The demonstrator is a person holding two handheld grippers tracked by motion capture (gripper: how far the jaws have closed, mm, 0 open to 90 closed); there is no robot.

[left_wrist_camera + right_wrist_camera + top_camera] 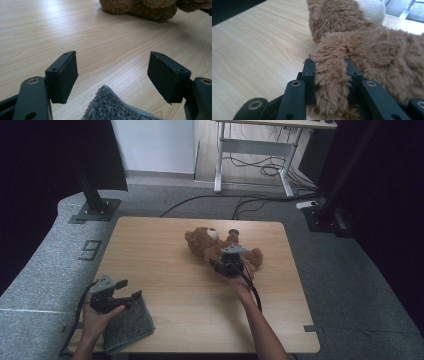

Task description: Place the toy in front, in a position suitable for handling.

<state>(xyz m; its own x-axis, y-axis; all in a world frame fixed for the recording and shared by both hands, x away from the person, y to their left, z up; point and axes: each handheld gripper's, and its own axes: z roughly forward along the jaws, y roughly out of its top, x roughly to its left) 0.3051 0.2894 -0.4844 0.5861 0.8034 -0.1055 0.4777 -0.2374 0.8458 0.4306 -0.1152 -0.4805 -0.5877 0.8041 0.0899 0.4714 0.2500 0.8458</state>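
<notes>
A brown teddy bear [210, 245] lies on the wooden table [165, 285], right of centre. My right gripper [227, 265] is down on it; in the right gripper view its jaws [329, 75] pinch a furry limb of the teddy bear [367, 50], with brown fur bulging between the pads. My left gripper [127, 290] rests at the table's front left corner over a grey fluffy cloth [127, 325]. In the left gripper view the left gripper [112, 72] has its black pads wide apart, and the cloth [110, 107] lies below them, untouched. The bear [140, 7] shows far off at the top.
A carpeted floor surrounds the table, with black stand bases [95, 210] at the back left and back right. Cables [250, 200] run across the floor behind. A white desk frame [250, 150] stands farther back.
</notes>
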